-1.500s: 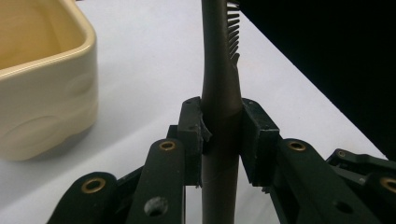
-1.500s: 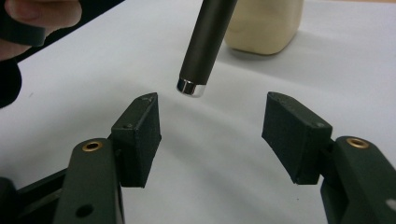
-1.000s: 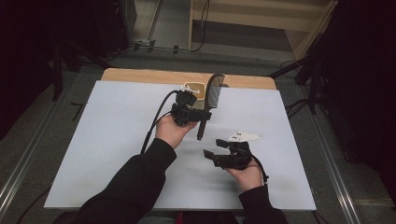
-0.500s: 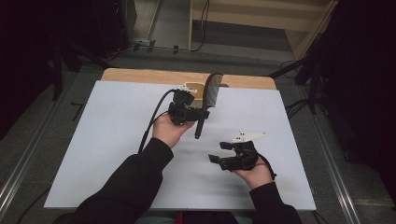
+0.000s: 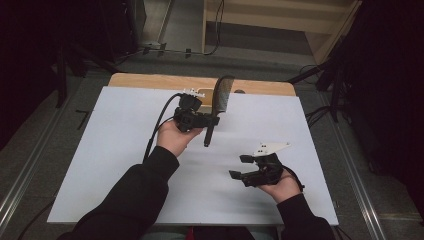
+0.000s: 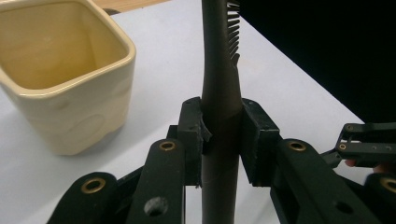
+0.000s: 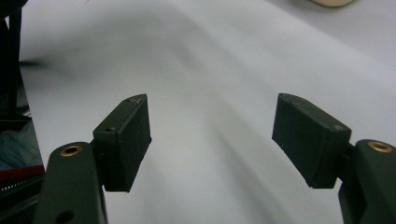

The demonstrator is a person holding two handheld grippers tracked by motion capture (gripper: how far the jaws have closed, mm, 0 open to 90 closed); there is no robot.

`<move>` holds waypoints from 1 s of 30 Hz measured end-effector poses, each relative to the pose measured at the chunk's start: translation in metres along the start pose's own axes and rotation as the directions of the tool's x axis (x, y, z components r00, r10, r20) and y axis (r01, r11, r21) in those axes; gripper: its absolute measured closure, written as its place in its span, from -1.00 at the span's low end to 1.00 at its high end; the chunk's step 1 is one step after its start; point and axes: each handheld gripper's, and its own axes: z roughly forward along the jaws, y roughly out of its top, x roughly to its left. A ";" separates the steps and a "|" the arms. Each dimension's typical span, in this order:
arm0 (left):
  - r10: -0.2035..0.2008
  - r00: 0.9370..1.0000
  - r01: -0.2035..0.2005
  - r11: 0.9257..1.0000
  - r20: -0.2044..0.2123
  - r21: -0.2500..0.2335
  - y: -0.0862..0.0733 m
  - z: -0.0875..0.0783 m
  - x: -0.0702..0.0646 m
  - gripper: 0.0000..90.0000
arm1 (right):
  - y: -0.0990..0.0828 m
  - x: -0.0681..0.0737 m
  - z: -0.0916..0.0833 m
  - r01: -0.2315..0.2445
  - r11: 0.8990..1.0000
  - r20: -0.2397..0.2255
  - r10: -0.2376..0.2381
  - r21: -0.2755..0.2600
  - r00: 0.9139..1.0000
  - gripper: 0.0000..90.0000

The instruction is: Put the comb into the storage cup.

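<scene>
The comb (image 6: 219, 70) is dark, brownish-black and slender, with a smooth round handle that widens into a flat spine carrying a single row of short, close-set teeth along one side. In the high view it (image 5: 221, 95) stands nearly upright near the far edge of the counter (image 5: 100, 165), about midway along that edge, teeth end up and handle end hanging free below the grip. The left tool (image 5: 207, 120) is clamped on the handle: in the left gripper view its two black pads press against either side of the stem, just under where the teeth begin. Just beside it, toward the far edge, sits a cream-yellow ceramic cup (image 6: 60, 79) with a squarish, rounded mouth, glossy and empty as far as its inside can be seen. The right tool (image 5: 240, 166) is held over the near right part of the counter, well apart from the comb, its pads spread wide with nothing between them. No brand, label or writing can be read on the comb, the cup or the tools.
</scene>
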 end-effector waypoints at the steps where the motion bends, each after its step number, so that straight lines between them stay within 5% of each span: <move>1: -0.015 1.000 0.015 1.000 0.013 -0.013 0.001 -0.001 0.000 0.62 | -0.001 -0.001 -0.001 -0.002 1.000 -0.004 0.002 -0.003 1.000 -0.42; 5: -0.030 0.999 0.030 0.999 0.038 -0.022 0.007 -0.007 0.001 0.62 | -0.005 -0.003 -0.004 0.006 1.000 -0.001 -0.006 0.010 1.000 -0.42; 30: 0.012 1.000 -0.012 0.998 0.011 -0.054 0.035 -0.016 0.010 0.62 | -0.018 -0.010 -0.015 -0.001 1.000 -0.014 0.001 0.024 1.000 -0.42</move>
